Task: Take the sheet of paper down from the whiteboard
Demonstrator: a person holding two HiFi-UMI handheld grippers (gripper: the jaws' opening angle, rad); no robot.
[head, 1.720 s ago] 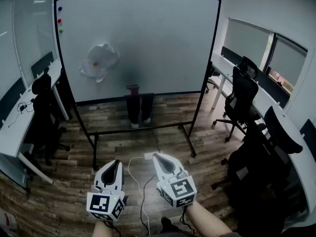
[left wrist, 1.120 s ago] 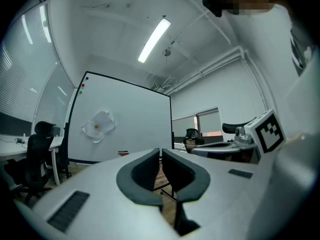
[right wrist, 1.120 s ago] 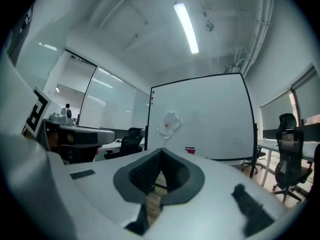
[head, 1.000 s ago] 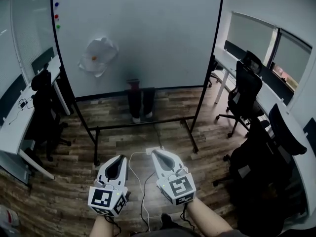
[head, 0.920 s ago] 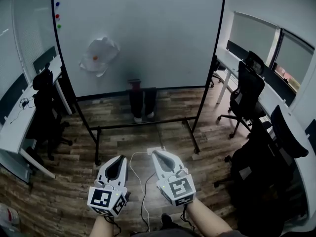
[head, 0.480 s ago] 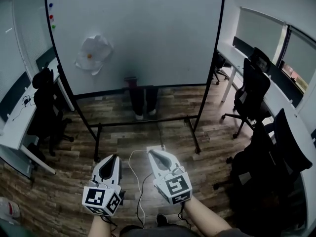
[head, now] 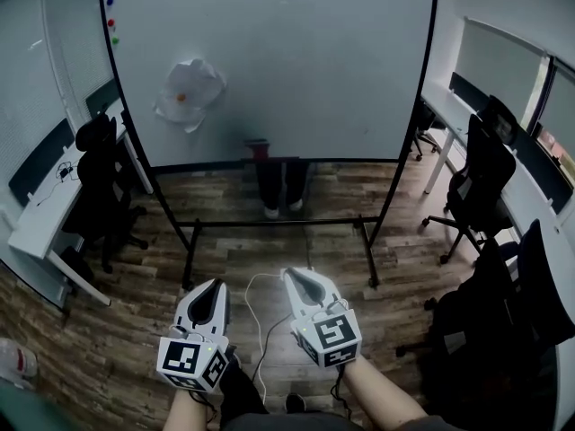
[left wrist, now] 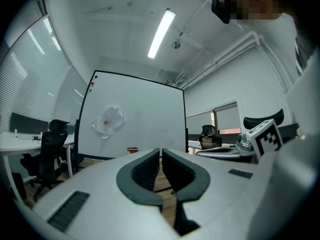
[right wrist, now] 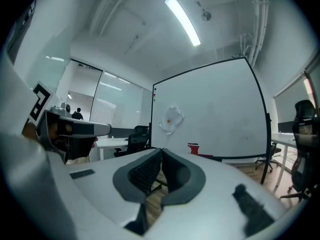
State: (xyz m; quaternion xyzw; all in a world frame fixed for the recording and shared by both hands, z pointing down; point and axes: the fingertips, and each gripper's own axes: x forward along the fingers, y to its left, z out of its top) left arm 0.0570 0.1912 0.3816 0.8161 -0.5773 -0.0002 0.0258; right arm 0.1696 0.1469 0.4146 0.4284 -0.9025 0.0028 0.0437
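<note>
Paper: a crumpled white sheet, high on the left part of the whiteboard. It is pinned near its middle by an orange magnet, and its edges lift off the surface. Three coloured dots, likely spare magnets, run down the board's top left corner. A red block, perhaps an eraser, sits on the ledge at the board's foot. The board stands on a wheeled black frame over a wood floor. Left tongs and right tongs are side by side, low and level, and well apart from the board. On both the jaws are pressed together with nothing between them; each gripper view shows only floor and board past the tips. Step in hand, as I judge it: the approach, with the sheet untouched and still up. The next move calls for closing the gap to the board and raising one pair of tongs to the sheet's height. The jaws then need spreading to nip a loose edge, the lower corner looking the freest. The magnet may want lifting off with the other tongs first; a straight pull could tear the sheet. A white cable lies on the floor just ahead of the tongs and is worth stepping round. Containers: none seen. A bench with dark chairs stands to the left; the small items on it are too small to tell.
</note>
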